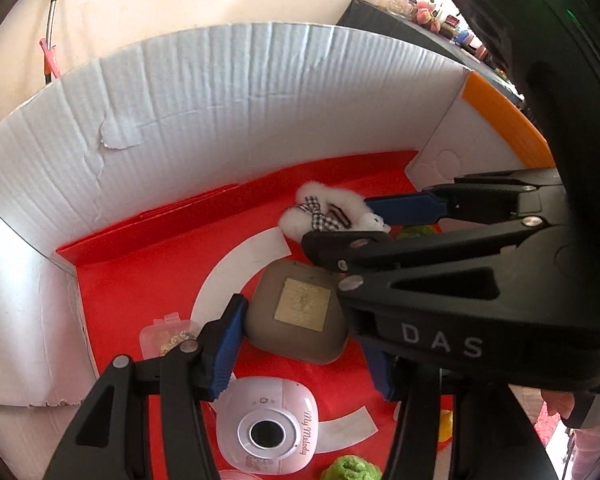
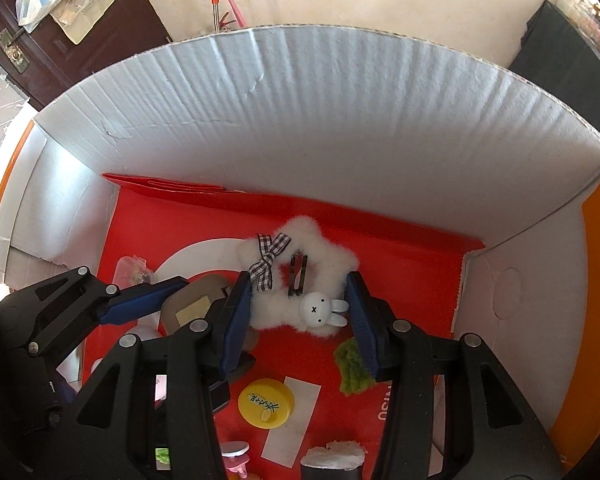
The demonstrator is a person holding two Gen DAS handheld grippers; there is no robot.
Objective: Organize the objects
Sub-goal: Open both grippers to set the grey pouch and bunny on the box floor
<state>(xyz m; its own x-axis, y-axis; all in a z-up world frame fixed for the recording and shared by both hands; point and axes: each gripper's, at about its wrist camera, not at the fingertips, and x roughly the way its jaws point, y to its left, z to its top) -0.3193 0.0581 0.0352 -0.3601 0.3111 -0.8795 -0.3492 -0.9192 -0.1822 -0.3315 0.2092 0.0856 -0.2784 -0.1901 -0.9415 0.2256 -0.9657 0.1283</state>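
A white cardboard box (image 2: 340, 120) with a red floor holds the objects. A fluffy white star hair clip (image 2: 296, 280) with a checked bow and a bunny head lies near the back wall. My right gripper (image 2: 300, 320) is open, its blue pads on either side of the clip's front part. My left gripper (image 1: 304, 340) is open around a grey-brown square case (image 1: 300, 316) with a gold label. The clip also shows in the left wrist view (image 1: 332, 212), between the right gripper's fingers (image 1: 404, 208).
A pink My Melody camera (image 1: 268, 428) lies in front of the case. A small clear box (image 1: 164, 332) sits at the left. A yellow round tin (image 2: 266, 402) and green fuzzy items (image 2: 352, 368) lie on the floor. A door and a broom stand beyond the box.
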